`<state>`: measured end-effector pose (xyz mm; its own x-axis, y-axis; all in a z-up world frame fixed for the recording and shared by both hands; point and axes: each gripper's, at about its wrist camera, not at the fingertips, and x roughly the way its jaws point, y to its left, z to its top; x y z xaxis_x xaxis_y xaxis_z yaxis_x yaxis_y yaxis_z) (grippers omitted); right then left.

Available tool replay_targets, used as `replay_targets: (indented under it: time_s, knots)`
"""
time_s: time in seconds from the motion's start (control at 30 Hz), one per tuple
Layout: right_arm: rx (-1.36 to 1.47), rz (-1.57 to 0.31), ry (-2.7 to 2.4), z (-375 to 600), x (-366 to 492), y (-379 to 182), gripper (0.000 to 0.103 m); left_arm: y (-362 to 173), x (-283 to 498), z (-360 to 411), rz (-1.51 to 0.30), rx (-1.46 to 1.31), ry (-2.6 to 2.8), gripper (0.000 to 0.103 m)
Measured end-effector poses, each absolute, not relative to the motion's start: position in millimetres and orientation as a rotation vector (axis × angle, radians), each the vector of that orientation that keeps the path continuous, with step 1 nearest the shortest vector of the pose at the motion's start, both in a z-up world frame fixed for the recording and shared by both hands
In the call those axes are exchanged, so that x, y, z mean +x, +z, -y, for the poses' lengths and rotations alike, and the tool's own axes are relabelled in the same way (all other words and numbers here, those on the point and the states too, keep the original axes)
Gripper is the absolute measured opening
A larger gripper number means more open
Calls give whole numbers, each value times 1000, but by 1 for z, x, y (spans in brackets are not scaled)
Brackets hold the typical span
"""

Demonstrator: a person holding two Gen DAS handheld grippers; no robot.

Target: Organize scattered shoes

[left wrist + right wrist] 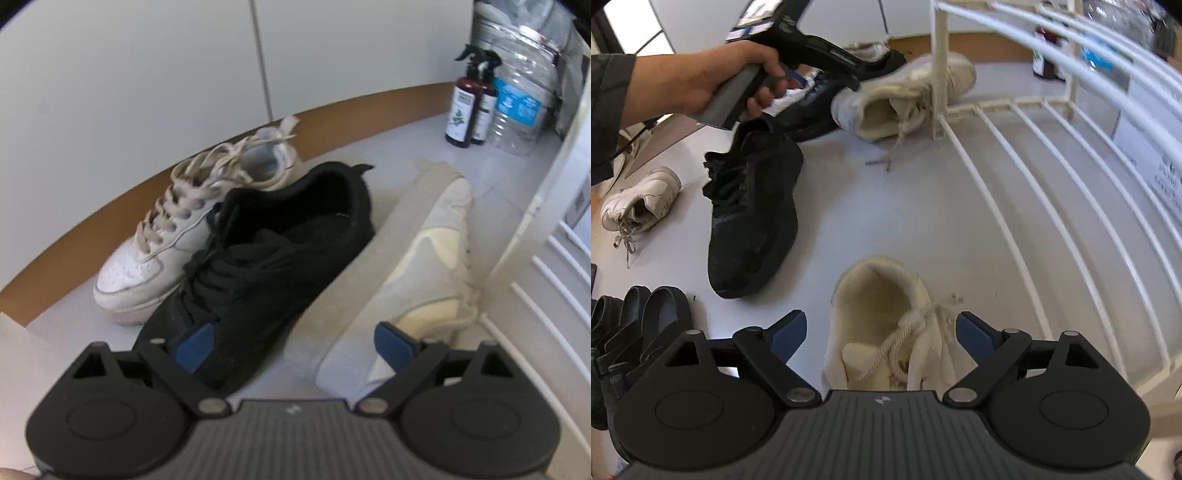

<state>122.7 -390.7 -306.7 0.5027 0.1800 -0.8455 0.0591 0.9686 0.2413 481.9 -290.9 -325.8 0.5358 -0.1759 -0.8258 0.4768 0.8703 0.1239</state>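
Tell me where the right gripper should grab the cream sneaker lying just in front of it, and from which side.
Grip the cream sneaker across its padded collar, coming down from above. It stands upright with the mouth open upward, and the open right gripper already straddles its laced midsection, so the walls probably offer the firmest pinch.

No lettering could be made out anywhere. At about one o'clock in the left wrist view, the brown spray bottle (459, 110) wore a white label with a green sprig, its print too small to read. Just beside it, the clear plastic bottle (517, 107) carried a blue label, blurred. At three o'clock in the right wrist view, a white sheet (1156, 162) behind the wire rack (1008, 155) bore dark print, also illegible.
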Motion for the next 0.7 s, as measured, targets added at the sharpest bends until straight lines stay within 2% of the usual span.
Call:
replay_targets:
  time_s: [0.3, 0.5, 0.7]
  knots:
    - [236, -1066, 63, 397, 121, -313, 92, -331, 482, 289, -897, 265, -514, 96]
    - [238, -1067, 66, 397, 122, -315, 92, -335, 477, 303, -894, 274, -584, 103]
    - [251, -1065, 75, 399, 122, -317, 92, -345, 484, 305, -938, 228, -623, 103]
